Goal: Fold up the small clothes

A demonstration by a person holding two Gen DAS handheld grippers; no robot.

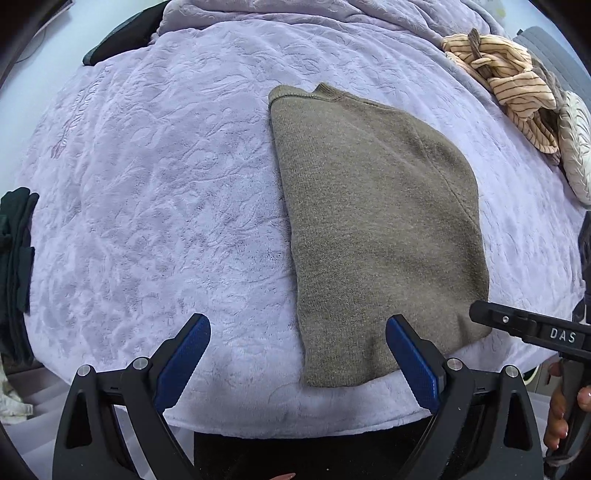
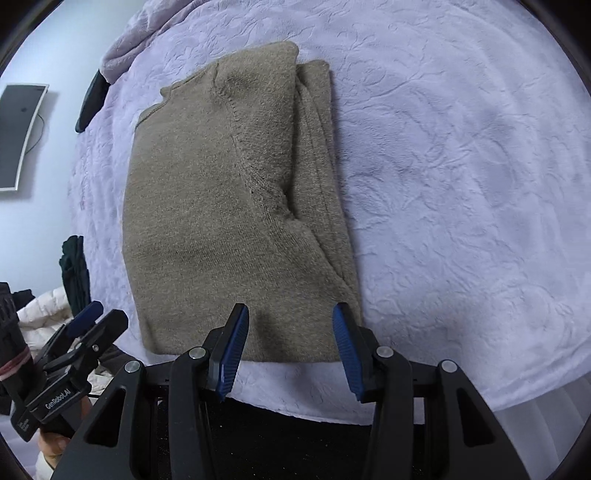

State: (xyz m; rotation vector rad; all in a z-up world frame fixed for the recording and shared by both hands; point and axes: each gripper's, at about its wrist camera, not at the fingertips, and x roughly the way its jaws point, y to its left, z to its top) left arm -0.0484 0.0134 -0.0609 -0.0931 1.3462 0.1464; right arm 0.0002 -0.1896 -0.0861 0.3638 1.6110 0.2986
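Observation:
A brown knitted sweater (image 1: 376, 229) lies folded lengthwise on the lilac blanket (image 1: 166, 184), its hem toward me. It also shows in the right wrist view (image 2: 229, 206), with a sleeve folded along its right side. My left gripper (image 1: 297, 325) is open and empty, above the blanket's near edge at the sweater's left hem corner. My right gripper (image 2: 290, 317) is open and empty, just above the sweater's hem. The right gripper also shows at the right edge of the left wrist view (image 1: 524, 325), and the left gripper at the lower left of the right wrist view (image 2: 92, 325).
A striped beige garment (image 1: 513, 85) and a white quilted item (image 1: 576, 147) lie at the far right of the bed. Dark clothes (image 1: 14, 251) hang at the left edge. A dark object (image 1: 125, 33) sits at the far left corner. A monitor (image 2: 18, 136) is on the wall.

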